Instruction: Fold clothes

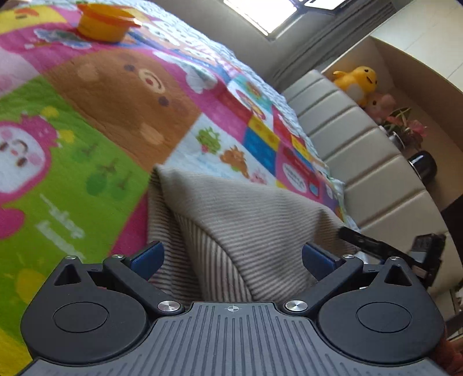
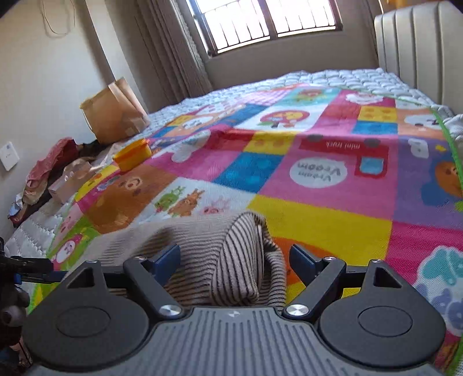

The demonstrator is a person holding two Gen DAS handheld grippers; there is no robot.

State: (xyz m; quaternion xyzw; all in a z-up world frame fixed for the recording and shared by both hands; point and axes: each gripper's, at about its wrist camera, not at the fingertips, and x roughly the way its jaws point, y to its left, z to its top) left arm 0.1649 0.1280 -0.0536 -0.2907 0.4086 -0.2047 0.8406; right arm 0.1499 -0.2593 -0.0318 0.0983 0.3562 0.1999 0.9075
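Note:
A beige striped garment (image 1: 246, 225) lies bunched on the colourful play mat (image 1: 86, 144) on the bed. My left gripper (image 1: 231, 257) is open, its blue pads (image 1: 147, 257) on either side of a raised fold of the garment. In the right wrist view the same striped garment (image 2: 231, 260) lies folded over itself on the mat (image 2: 318, 179). My right gripper (image 2: 234, 257) is open, its blue pads (image 2: 166, 259) straddling a rolled fold. The right gripper's fingers (image 1: 364, 240) show at the right edge of the left wrist view.
An orange plastic tub (image 1: 107, 24) stands on the mat, also in the right wrist view (image 2: 133, 156). A padded headboard (image 1: 347, 138) with plush toys (image 1: 358, 81) runs on the right. A paper bag (image 2: 115, 112) and loose clothes (image 2: 52, 167) lie at the bed's far left.

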